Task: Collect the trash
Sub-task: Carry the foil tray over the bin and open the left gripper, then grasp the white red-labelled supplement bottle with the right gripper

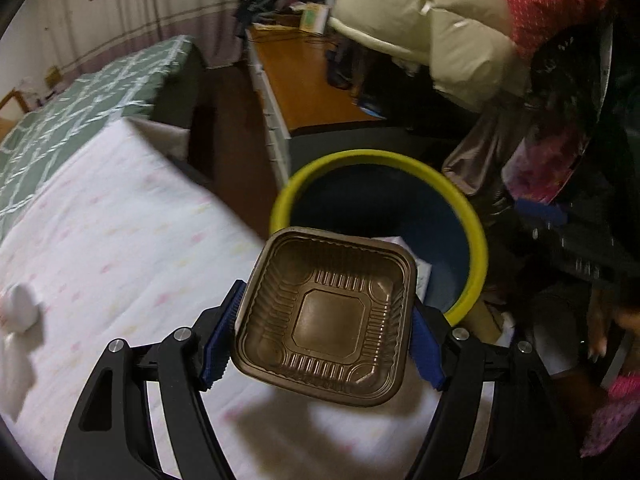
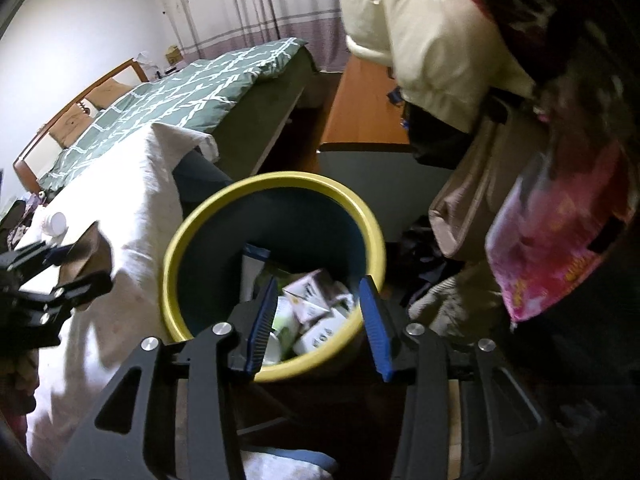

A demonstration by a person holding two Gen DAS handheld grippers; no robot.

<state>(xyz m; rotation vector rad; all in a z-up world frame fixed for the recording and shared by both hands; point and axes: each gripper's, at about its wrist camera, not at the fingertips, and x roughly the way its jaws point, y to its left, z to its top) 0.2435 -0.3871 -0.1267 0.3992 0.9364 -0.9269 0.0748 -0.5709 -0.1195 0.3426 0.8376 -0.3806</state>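
Note:
My left gripper (image 1: 324,320) is shut on a brown plastic food tray (image 1: 326,320) and holds it over the white-covered table edge, just short of the yellow-rimmed trash bin (image 1: 478,240). In the right wrist view the bin (image 2: 176,248) holds several small boxes and cartons (image 2: 316,300). My right gripper (image 2: 320,312) is open and empty, above the bin's near rim. The left gripper with the tray (image 2: 86,256) shows at the left edge of that view. A white bottle (image 1: 20,306) lies on the table; it also shows in the right wrist view (image 2: 54,224).
A white cloth-covered table (image 1: 120,240) lies left of the bin. A bed with a green quilt (image 2: 168,92) is behind it. A wooden desk (image 1: 308,80) and hanging coats (image 1: 440,20) and bags (image 2: 560,240) crowd the right side.

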